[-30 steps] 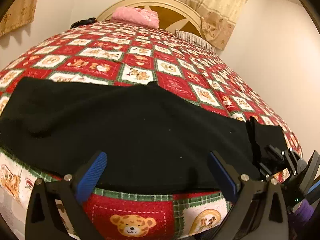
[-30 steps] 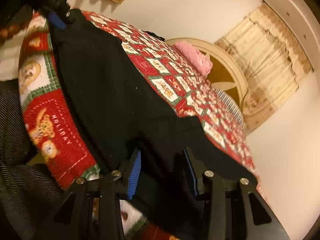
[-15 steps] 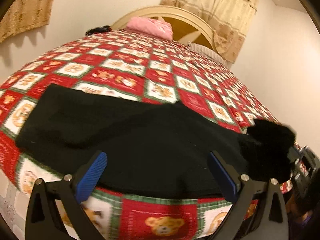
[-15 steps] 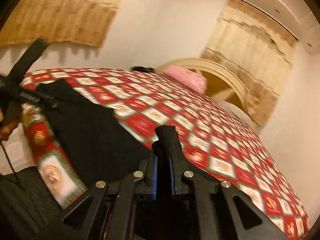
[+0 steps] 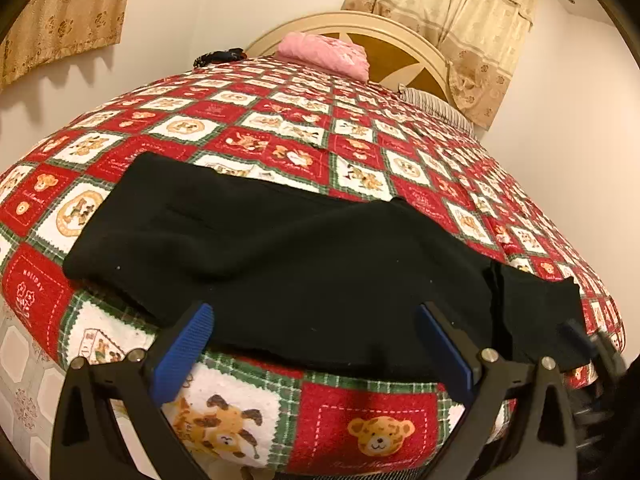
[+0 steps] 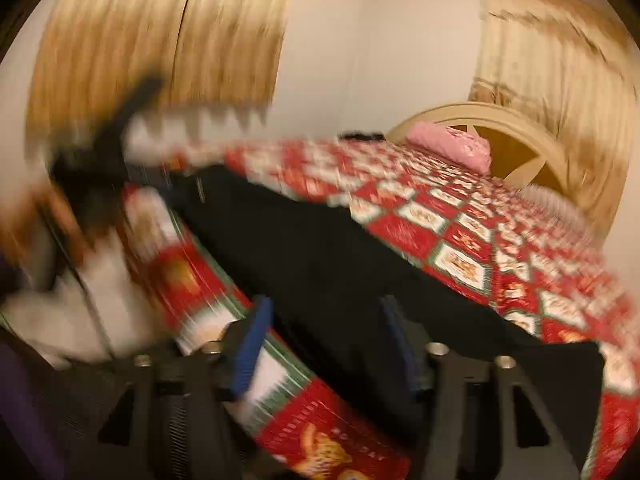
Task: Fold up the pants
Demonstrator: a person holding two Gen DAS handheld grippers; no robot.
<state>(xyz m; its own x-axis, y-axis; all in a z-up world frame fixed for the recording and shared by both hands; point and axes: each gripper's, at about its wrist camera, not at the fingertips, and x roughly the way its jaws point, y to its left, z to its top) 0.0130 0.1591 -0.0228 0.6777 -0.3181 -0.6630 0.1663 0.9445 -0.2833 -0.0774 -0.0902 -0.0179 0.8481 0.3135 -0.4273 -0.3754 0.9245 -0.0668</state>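
Black pants (image 5: 304, 264) lie flat across the near edge of a bed with a red teddy-bear quilt (image 5: 320, 132). Their right end is doubled over into a short flap (image 5: 536, 316). My left gripper (image 5: 316, 344) is open and empty, just in front of the pants' near edge. In the blurred right wrist view the pants (image 6: 328, 264) run from left to lower right. My right gripper (image 6: 326, 344) is open and empty, over the pants' near edge. The left gripper (image 6: 100, 160) shows there as a dark blur at the left.
A pink pillow (image 5: 324, 54) and a striped pillow (image 5: 436, 104) lie by the cream headboard (image 5: 360, 32). A dark object (image 5: 218, 56) sits at the bed's far left. Curtains (image 5: 472, 20) hang behind. Tiled floor (image 5: 20, 380) shows at lower left.
My right gripper was shut on the pants' right end and lifted it; it has now opened and let go, and the end lies folded over. The left gripper has drawn back a little.
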